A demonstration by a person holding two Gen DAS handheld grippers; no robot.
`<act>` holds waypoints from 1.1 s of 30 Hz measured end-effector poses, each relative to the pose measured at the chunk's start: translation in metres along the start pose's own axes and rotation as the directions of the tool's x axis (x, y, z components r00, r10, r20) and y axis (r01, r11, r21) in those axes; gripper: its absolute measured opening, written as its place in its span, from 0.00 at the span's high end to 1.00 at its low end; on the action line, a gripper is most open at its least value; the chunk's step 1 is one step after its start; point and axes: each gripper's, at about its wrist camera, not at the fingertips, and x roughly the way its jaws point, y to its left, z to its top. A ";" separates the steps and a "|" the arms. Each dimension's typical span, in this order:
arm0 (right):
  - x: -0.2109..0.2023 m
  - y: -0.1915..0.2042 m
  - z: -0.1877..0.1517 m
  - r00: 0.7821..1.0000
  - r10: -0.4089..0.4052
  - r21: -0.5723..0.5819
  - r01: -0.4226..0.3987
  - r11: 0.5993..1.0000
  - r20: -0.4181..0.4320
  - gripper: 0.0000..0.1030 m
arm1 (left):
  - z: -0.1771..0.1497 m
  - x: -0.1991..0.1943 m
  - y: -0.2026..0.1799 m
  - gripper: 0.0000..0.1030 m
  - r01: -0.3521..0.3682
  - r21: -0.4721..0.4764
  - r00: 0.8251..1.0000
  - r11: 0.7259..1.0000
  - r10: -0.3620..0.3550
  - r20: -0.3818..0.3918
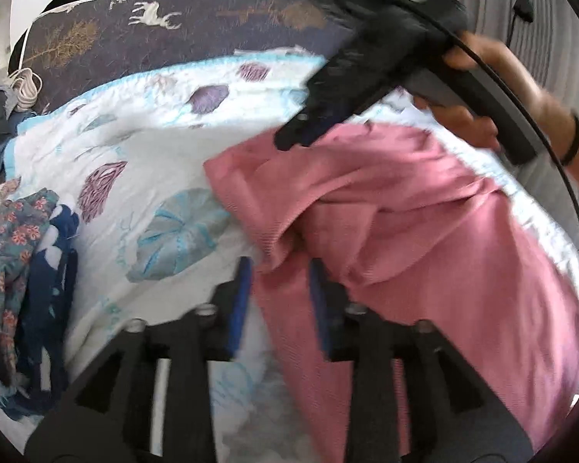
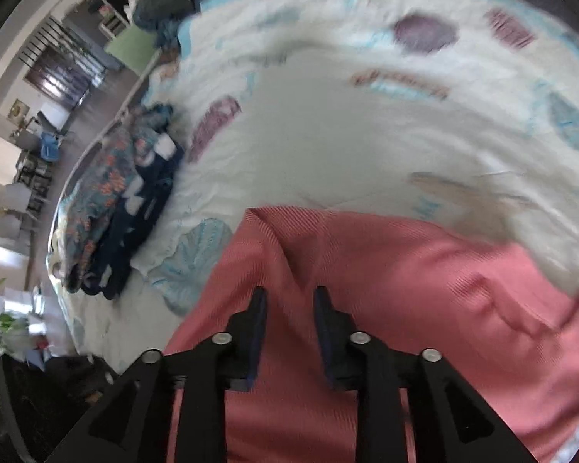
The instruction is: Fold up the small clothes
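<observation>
A pink ribbed garment (image 1: 424, 223) lies rumpled on a white quilt with leaf prints (image 1: 143, 146). My left gripper (image 1: 280, 270) is open, its blue-padded jaws either side of a bunched fold at the garment's left edge. My right gripper (image 1: 293, 139) shows in the left wrist view, held by a hand above the garment's far edge. In the right wrist view the right gripper (image 2: 289, 301) is open and hangs over the pink garment (image 2: 386, 289), with cloth between its jaws but not pinched.
A pile of floral and navy clothes (image 1: 23, 270) lies at the quilt's left; it also shows in the right wrist view (image 2: 127, 200). A dark patterned bedspread (image 1: 173, 27) lies beyond. White cord (image 1: 25, 87) and dark clothes sit at the far left.
</observation>
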 end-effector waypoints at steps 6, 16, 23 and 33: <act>-0.055 0.004 -0.076 0.989 0.082 0.015 -0.084 0.996 0.123 0.54 | 0.013 0.001 -0.022 0.49 0.081 0.004 0.997 0.997 -0.081 0.011; -0.064 -0.014 -0.103 0.980 0.104 0.085 -0.120 0.989 0.172 0.54 | 0.025 0.070 -0.021 0.81 -0.077 -0.144 0.987 0.987 0.055 -0.151; -0.048 -0.019 -0.113 0.974 0.150 0.126 -0.172 0.977 0.168 0.55 | -0.005 0.045 0.016 0.90 0.003 -0.580 0.989 0.815 -0.089 -0.120; 0.005 0.005 -0.102 0.997 0.025 0.098 -0.032 0.995 0.073 0.86 | -0.017 0.037 0.010 0.90 -0.007 -0.566 0.991 0.824 -0.069 -0.112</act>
